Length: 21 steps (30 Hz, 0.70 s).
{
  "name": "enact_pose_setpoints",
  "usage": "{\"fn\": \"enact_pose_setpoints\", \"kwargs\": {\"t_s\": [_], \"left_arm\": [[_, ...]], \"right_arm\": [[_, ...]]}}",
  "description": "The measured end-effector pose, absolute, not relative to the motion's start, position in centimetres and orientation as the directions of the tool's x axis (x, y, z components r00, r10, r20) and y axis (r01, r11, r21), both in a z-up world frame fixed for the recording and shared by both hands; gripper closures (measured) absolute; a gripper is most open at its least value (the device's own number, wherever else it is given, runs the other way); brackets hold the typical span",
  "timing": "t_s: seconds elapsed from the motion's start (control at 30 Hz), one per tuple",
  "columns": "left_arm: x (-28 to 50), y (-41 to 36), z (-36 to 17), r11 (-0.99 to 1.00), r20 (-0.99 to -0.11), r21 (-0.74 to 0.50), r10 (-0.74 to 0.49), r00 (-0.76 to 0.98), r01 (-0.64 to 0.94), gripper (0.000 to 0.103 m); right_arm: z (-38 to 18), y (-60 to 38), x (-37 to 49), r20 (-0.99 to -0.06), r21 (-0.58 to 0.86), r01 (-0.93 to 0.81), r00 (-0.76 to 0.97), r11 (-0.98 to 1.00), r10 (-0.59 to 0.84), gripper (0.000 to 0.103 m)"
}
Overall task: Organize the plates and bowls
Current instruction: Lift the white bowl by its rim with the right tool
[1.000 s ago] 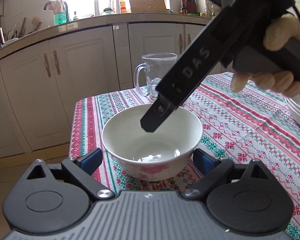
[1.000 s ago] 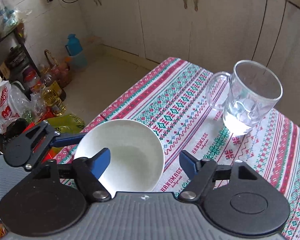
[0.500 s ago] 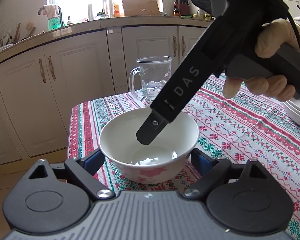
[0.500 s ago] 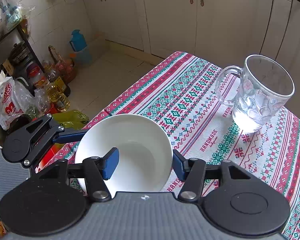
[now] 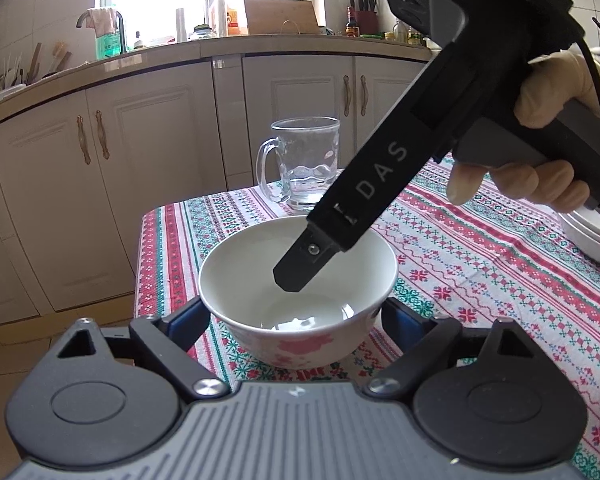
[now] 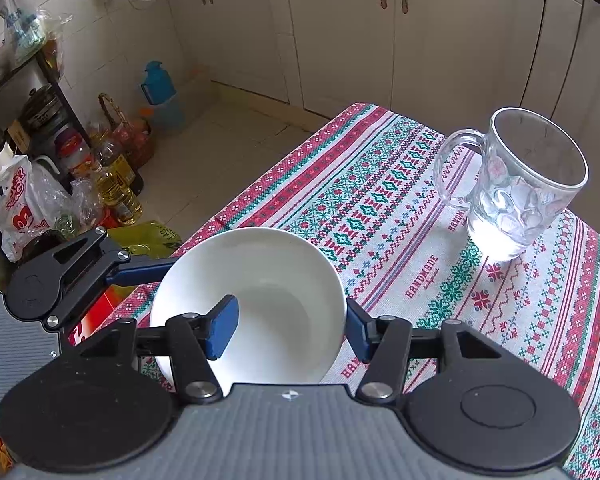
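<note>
The bowl (image 5: 300,280) is white inside, with pink flowers on its outer wall. The cloth (image 6: 380,208) is white with bands of red and green cross-stitch motifs and red "HANDMADE" lettering. The mug (image 6: 516,184) is clear glass with an embossed pattern. The hand-held gripper (image 6: 290,328) is black with blue pads (image 6: 222,330). The cabinets (image 5: 140,160) are cream.

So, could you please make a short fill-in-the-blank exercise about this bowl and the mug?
1. The colour of the bowl's inside is ___.
2. The glass mug stands ___ on the tablecloth.
3. One finger of the right hand-held gripper is ___ the bowl, the other outside its rim.
Missing words: white; upright; inside.
</note>
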<state>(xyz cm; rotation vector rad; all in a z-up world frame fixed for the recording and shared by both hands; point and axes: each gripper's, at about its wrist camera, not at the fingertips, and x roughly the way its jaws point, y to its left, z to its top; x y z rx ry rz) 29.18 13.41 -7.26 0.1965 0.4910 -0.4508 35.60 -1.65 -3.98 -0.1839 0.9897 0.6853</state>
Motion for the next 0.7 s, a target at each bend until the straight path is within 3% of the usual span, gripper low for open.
{"fn": "enact_pose_setpoints", "kwargs": {"t_s": [0.7], "left_arm": [[20.9,11.5,-1.3,0.845,-0.485,0.121,-0.408,0.774,0.522,0.011]], "right_arm": [[1.7,-4.8,26.3,-0.771,0.174,-0.62,0.397,0.765,0.498,0.041]]}}
